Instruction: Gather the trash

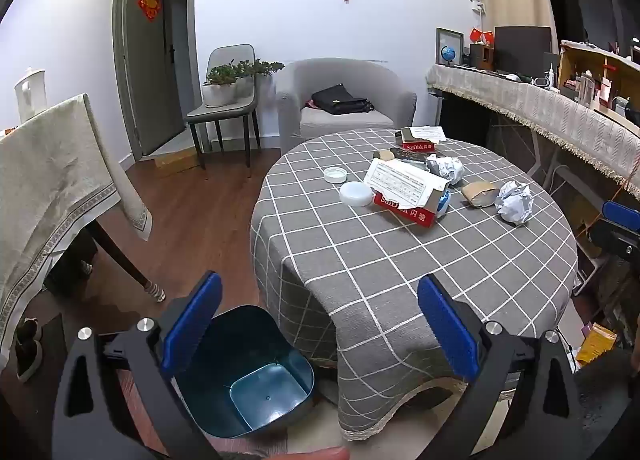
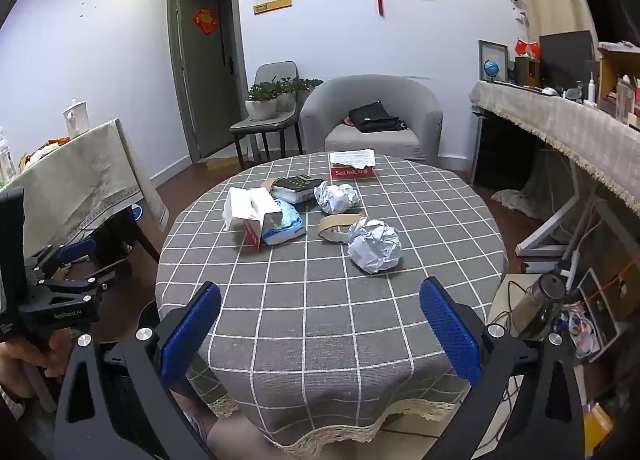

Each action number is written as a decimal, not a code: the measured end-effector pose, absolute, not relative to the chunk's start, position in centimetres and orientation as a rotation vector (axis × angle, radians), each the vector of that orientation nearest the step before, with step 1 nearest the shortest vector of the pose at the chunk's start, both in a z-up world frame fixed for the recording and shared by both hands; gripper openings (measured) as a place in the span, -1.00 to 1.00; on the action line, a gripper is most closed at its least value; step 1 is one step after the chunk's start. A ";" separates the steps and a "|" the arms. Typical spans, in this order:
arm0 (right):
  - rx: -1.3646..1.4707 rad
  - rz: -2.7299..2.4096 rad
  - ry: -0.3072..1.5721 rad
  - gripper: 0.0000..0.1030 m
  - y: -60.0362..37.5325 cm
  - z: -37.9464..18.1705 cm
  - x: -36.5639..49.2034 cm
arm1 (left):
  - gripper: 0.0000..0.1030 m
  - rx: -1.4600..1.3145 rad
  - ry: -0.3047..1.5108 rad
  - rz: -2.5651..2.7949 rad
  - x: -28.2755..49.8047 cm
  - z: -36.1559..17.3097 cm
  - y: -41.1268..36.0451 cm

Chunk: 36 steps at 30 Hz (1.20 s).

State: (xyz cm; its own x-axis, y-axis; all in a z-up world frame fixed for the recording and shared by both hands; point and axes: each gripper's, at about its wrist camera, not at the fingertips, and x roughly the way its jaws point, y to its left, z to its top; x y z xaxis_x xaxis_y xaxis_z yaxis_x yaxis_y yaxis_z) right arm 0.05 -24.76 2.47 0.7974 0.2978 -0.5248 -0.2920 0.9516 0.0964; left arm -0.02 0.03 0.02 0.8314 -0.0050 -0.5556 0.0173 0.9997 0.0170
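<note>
Trash lies on a round table with a grey checked cloth (image 1: 400, 260) (image 2: 320, 320). There are two crumpled paper balls (image 2: 374, 246) (image 2: 337, 197) (image 1: 515, 201) (image 1: 446, 169), a torn red SanDisk box (image 1: 408, 195) (image 2: 256, 219), a second SanDisk box (image 2: 354, 165) at the far edge, a cardboard tape ring (image 2: 340, 227) and two white lids (image 1: 355, 193) (image 1: 335, 174). A blue bin (image 1: 248, 376) stands on the floor left of the table, empty. My left gripper (image 1: 320, 324) is open above the bin and table edge. My right gripper (image 2: 320, 328) is open over the near table, empty.
A second cloth-covered table (image 1: 52, 179) stands at the left. A grey armchair (image 1: 344, 99) with a black bag and a chair with plants (image 1: 228, 99) are behind. A long cluttered shelf (image 1: 540, 107) runs along the right, with cables below (image 2: 560, 300).
</note>
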 end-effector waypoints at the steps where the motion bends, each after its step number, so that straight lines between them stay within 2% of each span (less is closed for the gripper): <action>1: 0.014 0.317 0.568 0.95 -24.8 2.5 0.0 | 0.93 0.022 0.589 -0.012 0.0 0.0 0.0; 36: 0.001 0.318 0.576 0.95 -24.5 2.3 0.1 | 0.93 0.031 0.593 -0.008 0.2 -0.6 0.1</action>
State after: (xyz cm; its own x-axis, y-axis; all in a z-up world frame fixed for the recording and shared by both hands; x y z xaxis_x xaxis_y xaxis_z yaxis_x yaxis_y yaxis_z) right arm 0.10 -24.54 2.27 0.7912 0.2955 -0.5354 -0.2951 0.9513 0.0890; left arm 0.20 0.15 -0.56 0.8292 0.0011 -0.5590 0.0166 0.9995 0.0265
